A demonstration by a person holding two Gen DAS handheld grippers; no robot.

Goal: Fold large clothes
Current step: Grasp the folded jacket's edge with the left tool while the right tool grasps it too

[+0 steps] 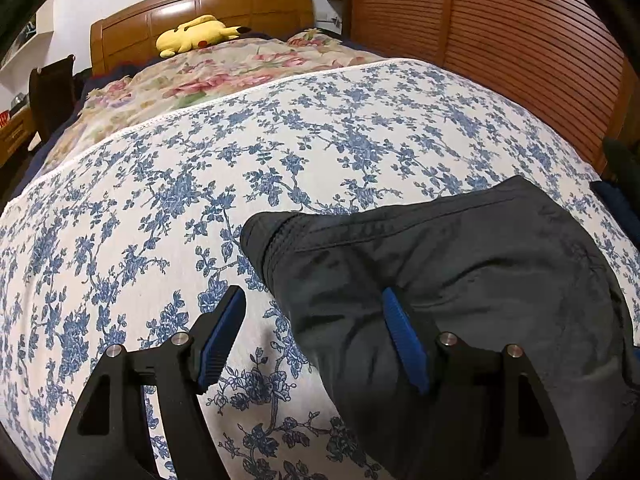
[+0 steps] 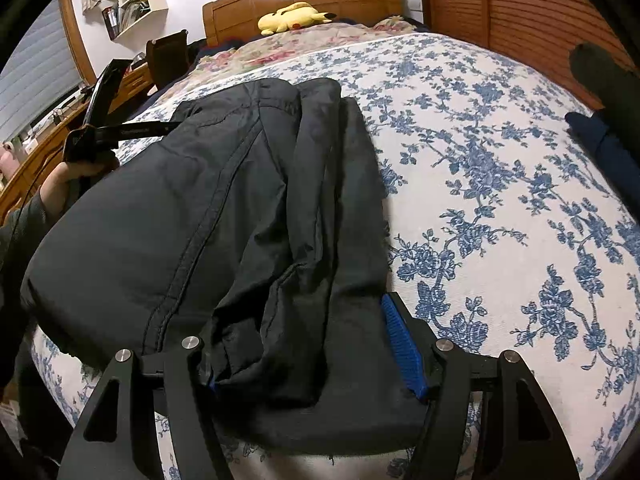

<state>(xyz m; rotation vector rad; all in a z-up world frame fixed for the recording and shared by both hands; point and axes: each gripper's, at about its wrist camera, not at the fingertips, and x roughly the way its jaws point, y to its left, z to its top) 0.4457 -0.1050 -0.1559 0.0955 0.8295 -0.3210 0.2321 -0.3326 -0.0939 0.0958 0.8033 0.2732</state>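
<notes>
A dark grey garment [image 1: 460,280] lies folded in a thick bundle on the blue-flowered sheet [image 1: 200,184]. It also fills the near left of the right wrist view [image 2: 208,216]. My left gripper [image 1: 316,320] is open, its jaws wide apart over the garment's left edge, one finger over the sheet and one over the cloth. My right gripper [image 2: 308,344] is open, with the garment's near end lying bunched between its fingers. The left gripper [image 2: 100,132] shows from the side in the right wrist view, at the garment's far left edge.
A yellow plush toy [image 1: 192,34] lies by the wooden headboard [image 1: 200,8] on a pink-flowered quilt [image 1: 200,76]. Slatted wooden doors [image 1: 500,40] stand along the right. Dark folded clothes [image 2: 600,136] sit at the bed's right edge. A desk and shelves [image 2: 132,0] are on the left.
</notes>
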